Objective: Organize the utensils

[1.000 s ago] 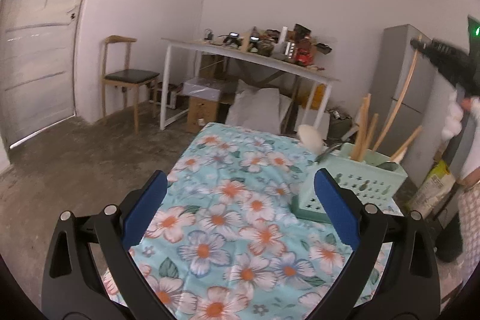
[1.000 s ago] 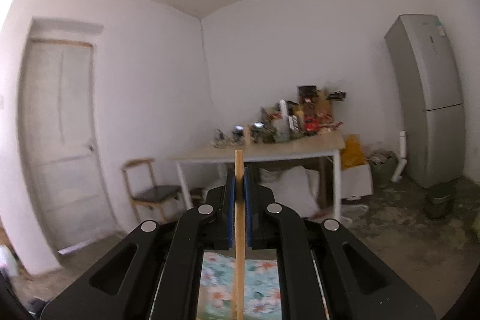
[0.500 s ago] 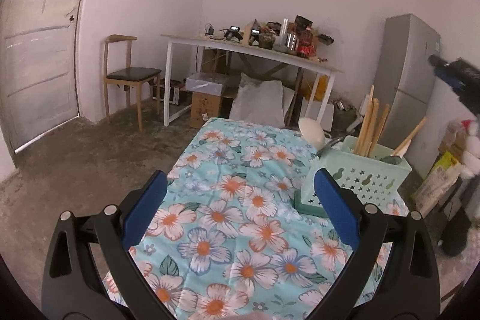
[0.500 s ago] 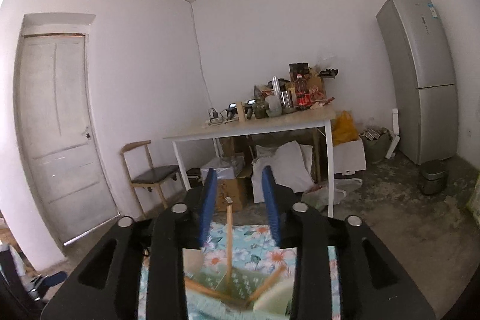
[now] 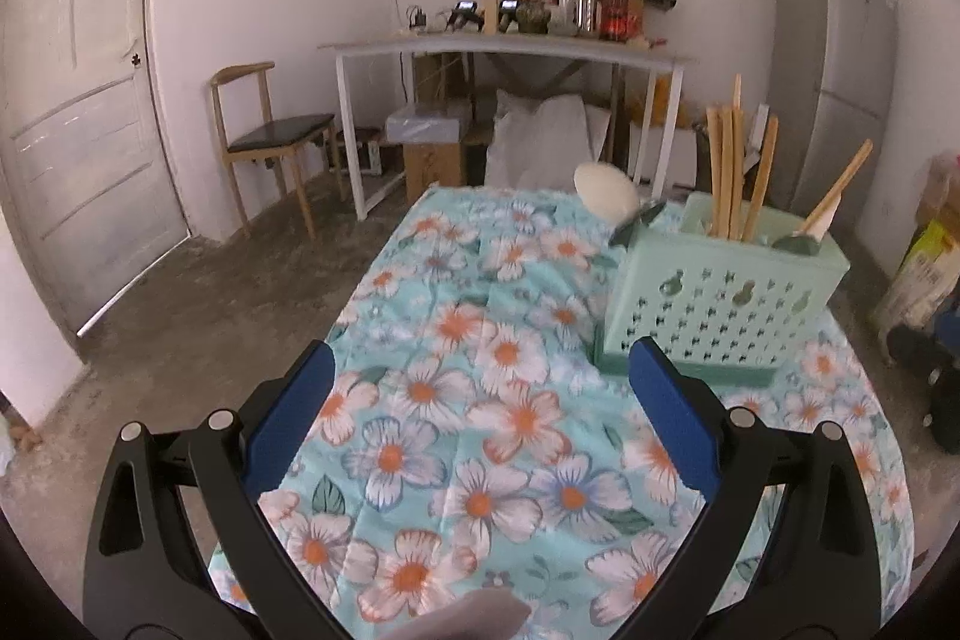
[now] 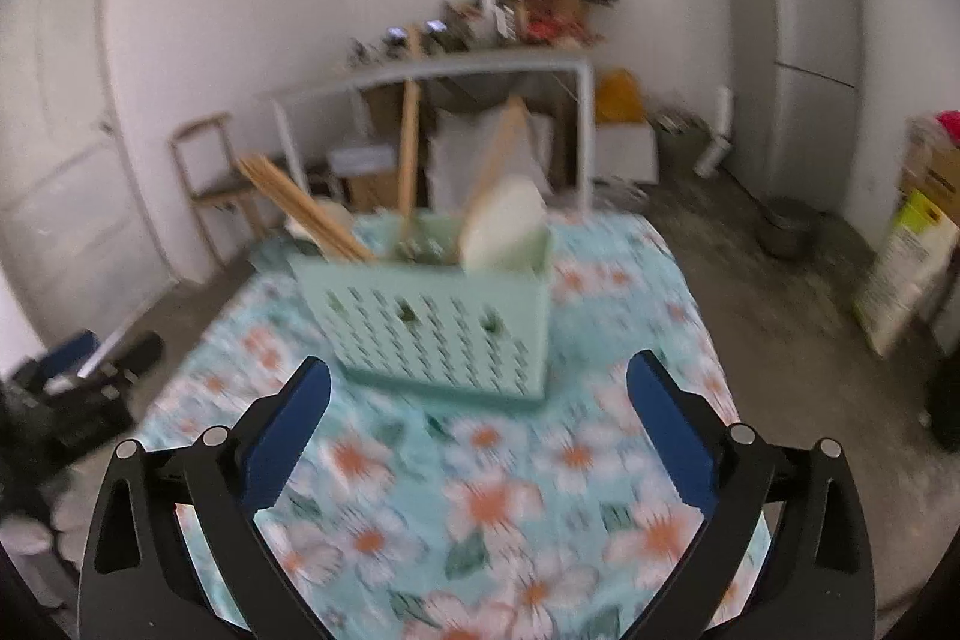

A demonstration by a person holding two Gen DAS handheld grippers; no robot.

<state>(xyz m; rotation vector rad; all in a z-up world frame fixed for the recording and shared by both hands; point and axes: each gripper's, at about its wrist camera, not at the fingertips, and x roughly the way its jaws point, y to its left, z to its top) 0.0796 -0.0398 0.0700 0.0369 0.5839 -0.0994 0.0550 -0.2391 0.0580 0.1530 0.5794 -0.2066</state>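
A mint-green perforated utensil basket [image 5: 723,307] stands on the floral tablecloth [image 5: 480,400] at the right. Several wooden sticks [image 5: 729,178], a wooden spoon [image 5: 837,199] and a white ladle [image 5: 606,190] stand or lean in it. My left gripper [image 5: 480,418] is open and empty above the cloth, left of the basket. In the right wrist view the basket [image 6: 438,325] sits ahead with sticks [image 6: 300,205], an upright stick [image 6: 410,154] and a white spatula [image 6: 501,220] in it. My right gripper [image 6: 477,424] is open and empty just in front of it.
Behind the cloth-covered table are a white table [image 5: 504,52] loaded with clutter, a wooden chair [image 5: 270,136], a door [image 5: 78,100] at left and a grey fridge [image 5: 831,70] at right. Boxes and bags [image 5: 924,268] stand on the floor at right.
My right gripper opened and let go of the wooden stick, which now stands in the basket. It then drew back and tilted down toward the table. My left gripper stayed open.
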